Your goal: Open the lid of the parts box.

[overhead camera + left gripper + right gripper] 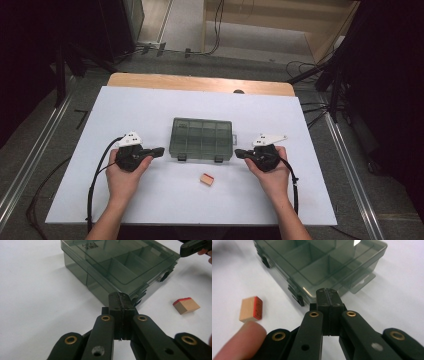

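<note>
Smoky plastic box point(202, 138): rectangular, lid closed, compartmented, mid-tabletop point(150, 105) between both tongs.
Block point(206, 179): small wooden cuboid, red face, just before box.
Left tongs point(161, 150): black, pressed together, empty.
Right tongs point(237, 152): same.

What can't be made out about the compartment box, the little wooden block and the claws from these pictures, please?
- Compartment box: high view too small, smoky lid too dark to show whether anything is inside.
- Raised lettering on the lid: blurred in the left gripper view.
- Wooden block: its red face is too blurred to read.
- Left claw, right claw: bodies cut off by the bottom edges.
</note>
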